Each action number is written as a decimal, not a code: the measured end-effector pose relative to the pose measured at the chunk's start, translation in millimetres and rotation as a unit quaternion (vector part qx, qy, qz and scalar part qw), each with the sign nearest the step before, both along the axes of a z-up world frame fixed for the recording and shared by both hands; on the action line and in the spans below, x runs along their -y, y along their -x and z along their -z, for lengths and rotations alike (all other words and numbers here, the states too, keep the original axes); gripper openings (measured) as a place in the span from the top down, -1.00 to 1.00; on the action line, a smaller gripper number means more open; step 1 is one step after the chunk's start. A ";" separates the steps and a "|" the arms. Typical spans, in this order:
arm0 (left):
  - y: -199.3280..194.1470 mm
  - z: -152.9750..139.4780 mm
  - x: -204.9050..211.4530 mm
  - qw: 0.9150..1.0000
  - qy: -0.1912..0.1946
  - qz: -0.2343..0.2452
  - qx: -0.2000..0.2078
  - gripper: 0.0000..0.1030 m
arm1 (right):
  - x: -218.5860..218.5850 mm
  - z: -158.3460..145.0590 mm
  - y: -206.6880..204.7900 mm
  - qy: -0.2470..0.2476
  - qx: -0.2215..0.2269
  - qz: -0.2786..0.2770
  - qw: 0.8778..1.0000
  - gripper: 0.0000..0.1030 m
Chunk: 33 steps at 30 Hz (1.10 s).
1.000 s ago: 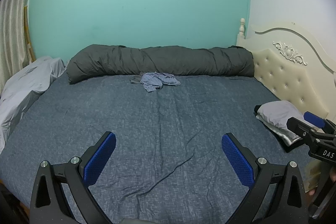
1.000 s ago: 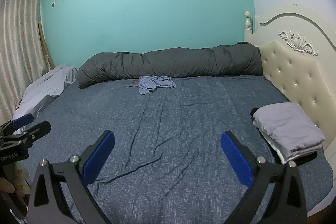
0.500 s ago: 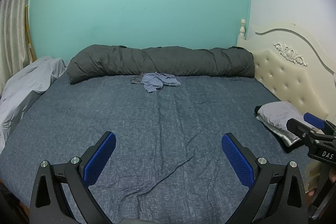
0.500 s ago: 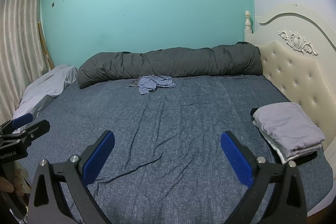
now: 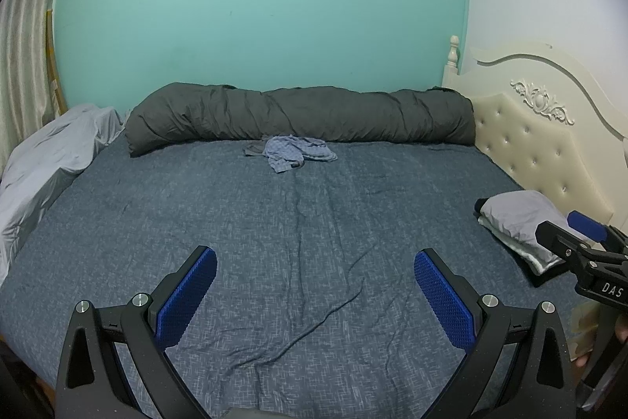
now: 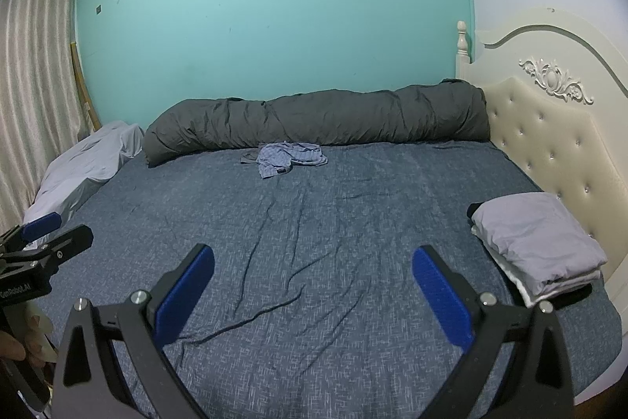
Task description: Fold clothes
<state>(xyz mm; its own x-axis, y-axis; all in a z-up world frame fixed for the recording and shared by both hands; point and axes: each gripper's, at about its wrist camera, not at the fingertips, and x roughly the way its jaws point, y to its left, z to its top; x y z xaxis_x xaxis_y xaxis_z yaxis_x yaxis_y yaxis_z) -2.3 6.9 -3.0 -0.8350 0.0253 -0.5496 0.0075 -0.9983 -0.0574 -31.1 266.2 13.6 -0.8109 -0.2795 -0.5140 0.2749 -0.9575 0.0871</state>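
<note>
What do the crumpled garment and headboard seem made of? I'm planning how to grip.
Crumpled garment: thin woven cloth, probably cotton, matte; it lies in soft, limp folds. Headboard: cream padded upholstery, likely faux leather, slightly glossy, with button tufting.

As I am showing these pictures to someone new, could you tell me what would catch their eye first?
Probably the open left claw and right claw with bright blue pads, low in front. Beyond them, a crumpled blue garment lies alone at the far side of the bed, against a rolled dark duvet. A folded stack sits beside the cream headboard.
</note>
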 end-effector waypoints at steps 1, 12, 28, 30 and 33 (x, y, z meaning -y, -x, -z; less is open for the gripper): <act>0.1 -0.2 0.2 1.000 0.000 0.000 0.000 -0.99 | 0.0 0.4 0.7 0.000 0.000 0.000 1.000 -0.97; 18.0 10.4 4.9 1.000 -0.008 -0.005 0.015 -0.99 | 1.1 11.8 14.5 -0.001 0.011 0.001 1.000 -0.97; 156.2 104.1 45.3 0.996 -0.051 -0.010 0.073 -0.99 | 1.6 100.0 122.7 0.014 0.058 -0.004 0.998 -0.97; 182.5 118.6 49.5 0.997 -0.044 -0.014 0.069 -0.99 | 0.8 115.4 146.0 0.014 0.065 -0.002 0.998 -0.97; 227.6 142.9 61.1 0.996 -0.046 -0.020 0.071 -0.99 | 1.2 136.9 179.4 0.010 0.069 0.003 0.998 -0.97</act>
